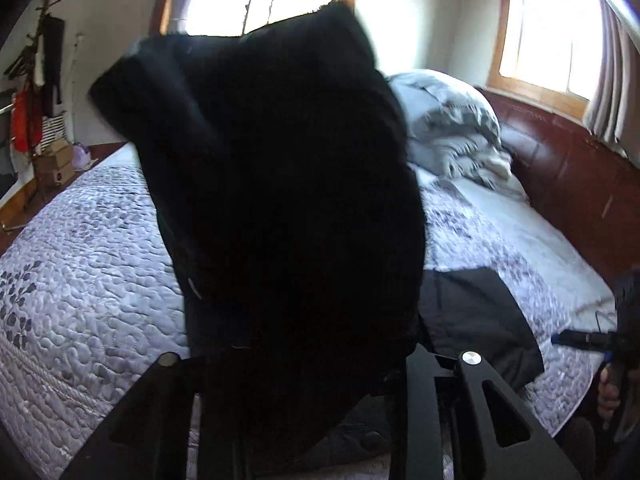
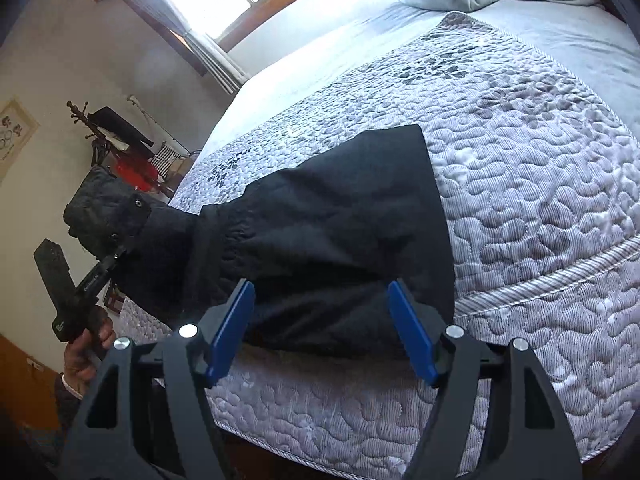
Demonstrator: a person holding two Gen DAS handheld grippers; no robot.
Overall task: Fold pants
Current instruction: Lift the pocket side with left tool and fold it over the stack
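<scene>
Wide bed [image 2: 540, 184] under a grey quilted cover. Black pants [image 2: 340, 240] spread across its near edge, far end lifted off the quilt and draped over the left gripper [image 2: 116, 248], rearing up dark and blurred before the left wrist camera [image 1: 280, 200]. Cannot tell left jaws' state under the cloth. Right gripper [image 2: 320, 332] low above the pants' near hem, blue pads [image 2: 230, 332] well apart, holding nothing.

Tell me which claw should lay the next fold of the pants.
Left. The left claw has one end of the pants bunched up and raised off the bed, ready to carry over. The right claw stands open over the flat end, gripping nothing; it probably suits pinning.
</scene>
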